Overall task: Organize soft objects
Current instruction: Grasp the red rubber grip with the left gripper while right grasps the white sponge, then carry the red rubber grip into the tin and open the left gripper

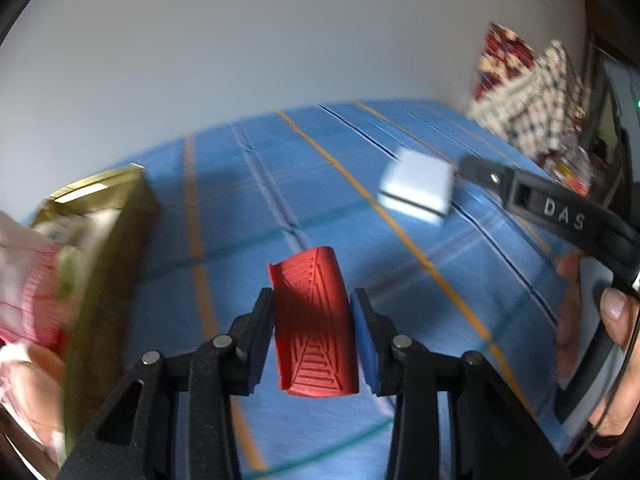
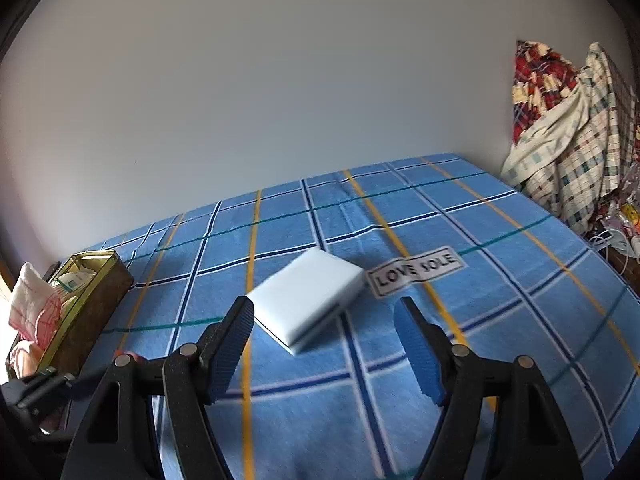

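A red ribbed soft piece (image 1: 314,320), slightly bowed, stands upright between the blue pads of my left gripper (image 1: 312,296), which is shut on it above the blue checked blanket (image 1: 248,208). A white spongy block (image 2: 308,296) lies flat on the blanket (image 2: 500,280). It sits just beyond the fingertips of my right gripper (image 2: 324,308), which is open and holds nothing. The same block (image 1: 416,186) shows in the left wrist view at the upper right, blurred.
A gold open box (image 2: 92,292) stands at the bed's left edge with pink-and-white cloth (image 2: 34,312) beside it. A "LOVE SOLE" label (image 2: 416,270) lies right of the block. Patterned fabrics (image 2: 568,152) are heaped at the far right. A person's hand (image 1: 616,320) is at the right.
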### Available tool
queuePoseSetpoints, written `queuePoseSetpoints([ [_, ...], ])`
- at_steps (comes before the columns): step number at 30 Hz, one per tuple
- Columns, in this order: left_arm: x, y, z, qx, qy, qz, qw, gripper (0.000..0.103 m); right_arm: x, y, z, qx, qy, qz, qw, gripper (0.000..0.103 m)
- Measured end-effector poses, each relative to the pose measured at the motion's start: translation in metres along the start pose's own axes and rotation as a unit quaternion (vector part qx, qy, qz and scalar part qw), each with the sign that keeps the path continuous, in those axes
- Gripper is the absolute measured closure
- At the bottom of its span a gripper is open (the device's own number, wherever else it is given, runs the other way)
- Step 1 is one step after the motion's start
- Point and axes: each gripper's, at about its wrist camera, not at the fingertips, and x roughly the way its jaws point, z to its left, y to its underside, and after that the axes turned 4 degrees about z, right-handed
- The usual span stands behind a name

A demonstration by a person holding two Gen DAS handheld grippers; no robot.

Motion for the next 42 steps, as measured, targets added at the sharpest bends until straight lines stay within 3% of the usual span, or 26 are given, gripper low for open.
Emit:
queuePoseSetpoints([
  [6, -0.012, -0.002, 0.025, -0.021, -0.054, -0.054, 0.9968, 0.066, 0.033, -0.016, 0.017, -0.001, 0.025, 0.042, 0.999, 0.029],
  [12, -0.019, 0.007, 0.032, -0.027, -0.062, -0.080, 0.9945, 0.066, 0.073, -0.020, 0.024, 0.017, 0.038, 0.101, 0.994, 0.029],
  [16, -0.025, 0.011, 0.035, -0.033, -0.063, -0.097, 0.9928, 0.066, 0.077, -0.019, 0.028, 0.015, 0.034, 0.098, 0.994, 0.023],
  [19, -0.029, 0.013, 0.040, -0.041, -0.062, -0.101, 0.9922, 0.066, 0.080, -0.018, 0.034, 0.005, 0.005, 0.109, 0.994, 0.023],
  [20, -0.031, 0.014, 0.043, -0.045, -0.059, -0.103, 0.9920, 0.066, 0.079, -0.018, 0.035, 0.001, 0.012, 0.108, 0.994, 0.024],
  [25, -0.044, 0.016, 0.053, -0.058, -0.057, -0.112, 0.9904, 0.066, 0.073, -0.017, 0.042, -0.013, 0.000, 0.100, 0.995, 0.055],
  [27, -0.051, 0.015, 0.060, -0.067, -0.056, -0.115, 0.9895, 0.066, 0.071, -0.018, 0.047, -0.025, 0.001, 0.091, 0.996, 0.061],
  [34, -0.073, 0.016, 0.085, -0.085, -0.064, -0.128, 0.9860, 0.066, 0.063, -0.019, 0.061, -0.058, 0.009, 0.062, 0.996, 0.064],
  [42, -0.088, 0.021, 0.124, -0.090, -0.109, -0.125, 0.9821, 0.066, 0.055, -0.021, 0.055, -0.048, 0.005, 0.041, 0.998, 0.064],
])
